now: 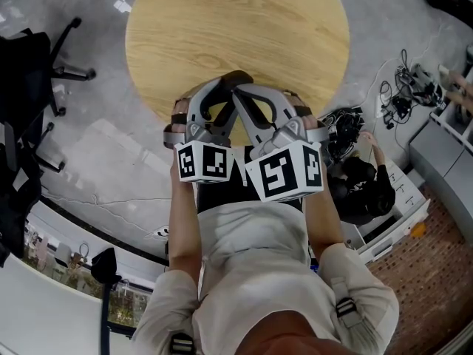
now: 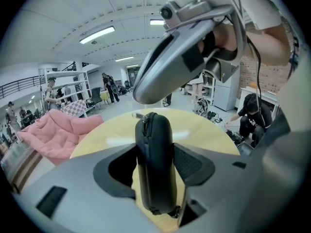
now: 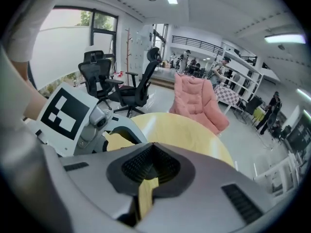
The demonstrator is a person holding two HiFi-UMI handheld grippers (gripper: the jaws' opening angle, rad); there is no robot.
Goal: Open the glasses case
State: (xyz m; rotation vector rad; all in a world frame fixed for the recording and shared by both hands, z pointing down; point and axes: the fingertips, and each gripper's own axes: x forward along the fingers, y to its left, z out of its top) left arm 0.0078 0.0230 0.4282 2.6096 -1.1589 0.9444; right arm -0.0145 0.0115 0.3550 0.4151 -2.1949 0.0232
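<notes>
Left claw [image 2: 156,171] clamps glasses case [image 2: 153,144] upright, centre frame; right claw [image 3: 152,154] pinched closed, nothing visible in it. Pinch zip pull [image 2: 140,116] squarely, drag along seam.

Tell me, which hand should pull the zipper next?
Right. The left gripper is busy clamping the glasses case upright between its fingers. The right gripper is shut on nothing and sits close above the zipper pull, so it is probably better placed.

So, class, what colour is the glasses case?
Black: the glasses case shows best in the left gripper view.
</notes>
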